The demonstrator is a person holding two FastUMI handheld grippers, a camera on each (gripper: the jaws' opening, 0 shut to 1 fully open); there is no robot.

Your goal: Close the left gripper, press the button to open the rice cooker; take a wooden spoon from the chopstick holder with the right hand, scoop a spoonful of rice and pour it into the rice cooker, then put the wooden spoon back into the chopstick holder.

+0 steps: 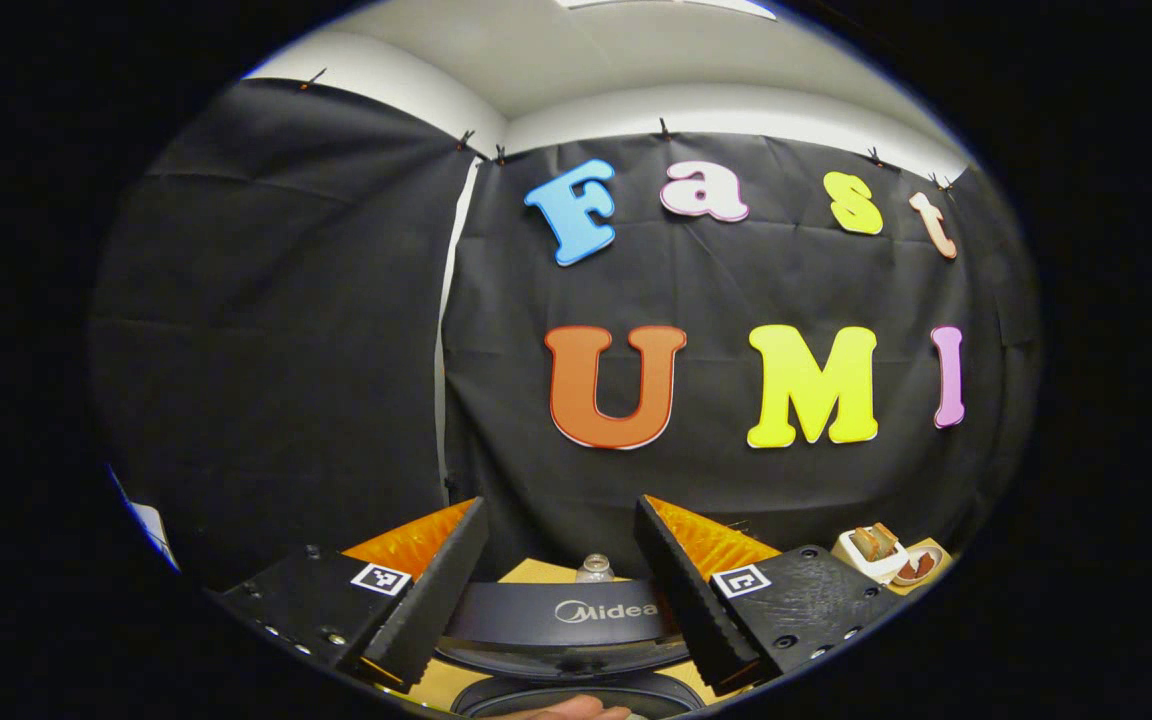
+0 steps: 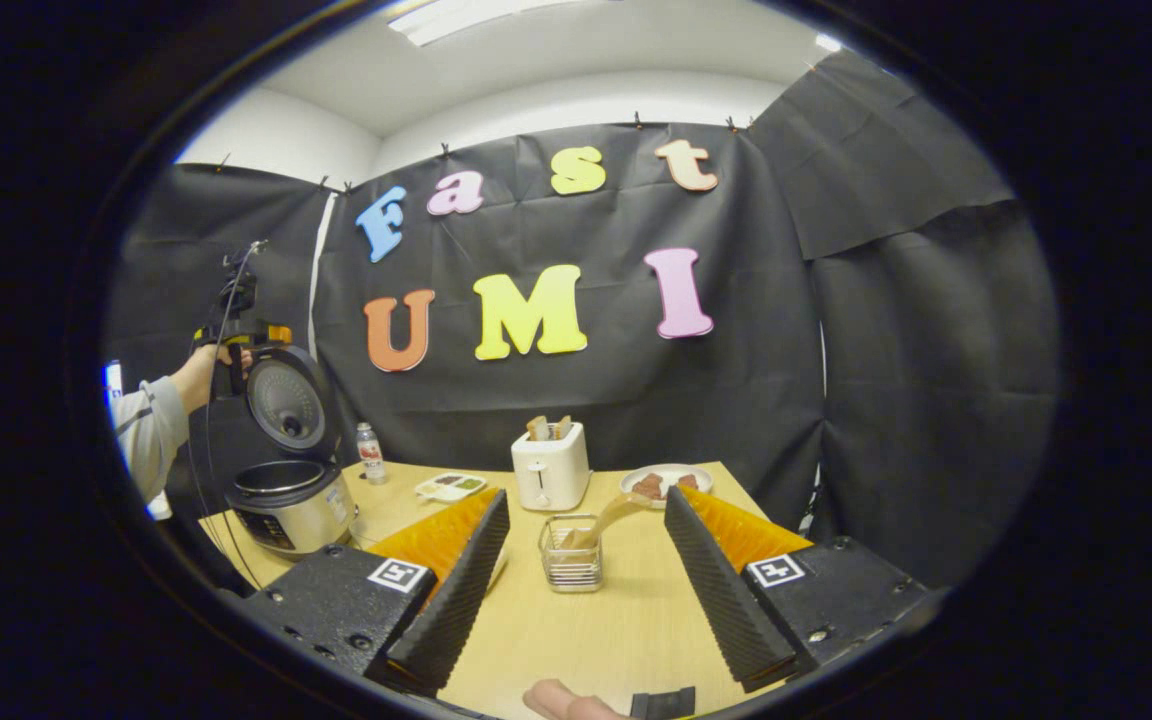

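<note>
The silver rice cooker (image 2: 288,500) at left already stands open, while both grippers, left (image 1: 561,580) and right (image 2: 581,580), jaws apart, hold nothing, and the wooden spoon (image 2: 608,518) waits in the wire chopstick holder (image 2: 570,560) at lower centre.

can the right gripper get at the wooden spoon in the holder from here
Probably yes. The right gripper is open, and the wooden spoon leans out of the holder straight ahead between its fingers, with bare table between.

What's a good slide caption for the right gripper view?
Open right gripper faces the chopstick holder and wooden spoon; rice cooker stands open.
</note>
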